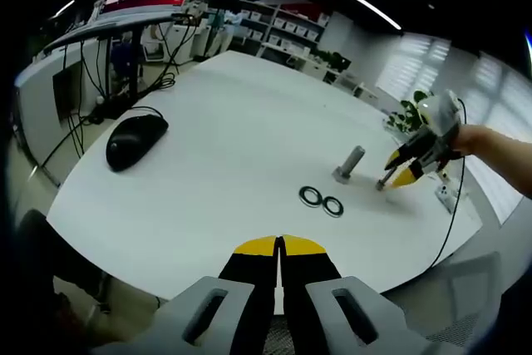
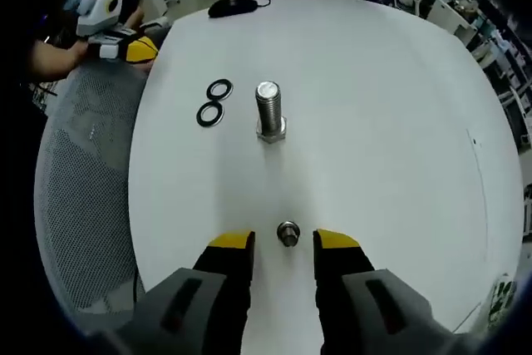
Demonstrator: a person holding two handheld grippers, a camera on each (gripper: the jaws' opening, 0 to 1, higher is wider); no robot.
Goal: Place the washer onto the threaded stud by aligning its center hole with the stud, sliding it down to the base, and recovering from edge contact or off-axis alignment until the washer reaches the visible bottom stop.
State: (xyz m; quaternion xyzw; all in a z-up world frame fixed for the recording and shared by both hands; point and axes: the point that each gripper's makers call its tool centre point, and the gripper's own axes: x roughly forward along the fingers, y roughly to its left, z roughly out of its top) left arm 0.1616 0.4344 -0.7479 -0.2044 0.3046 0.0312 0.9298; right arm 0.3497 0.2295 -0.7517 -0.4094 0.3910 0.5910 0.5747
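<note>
1. Fingers of the right gripper (image 2: 284,243) are held apart, and between their yellow tips, just ahead on the desk (image 2: 391,106), a small round metal piece (image 2: 288,234) is seen; no contact with it is visible, so nothing is judged to be held.
2. Fingers of the left gripper (image 1: 280,246) are pressed together with nothing between them, over the desk's near edge in the left gripper view.
3. Beyond the small piece, toward the middle of the desk, the threaded stud (image 2: 268,111) is seen upright on its hexagonal base. Its shank is bare, so the task is judged barely begun.
4. Two dark washers (image 2: 214,101) are laid flat and touching each other, just beside the stud and toward the desk edge nearest the mesh chair (image 2: 83,197).
5. For the step in hand, a washer should be gripped by its rim with the centre hole left free, then brought level over the stud's top. If an edge catches, it should be lifted slightly and re-centred, not forced.
6. In the right gripper view the stud's top face and threads are shown plainly. In the left gripper view its tilt-free stance from the side is shown, with a computer mouse (image 1: 135,139) toward the far edge and shelving (image 1: 274,31) beyond.
</note>
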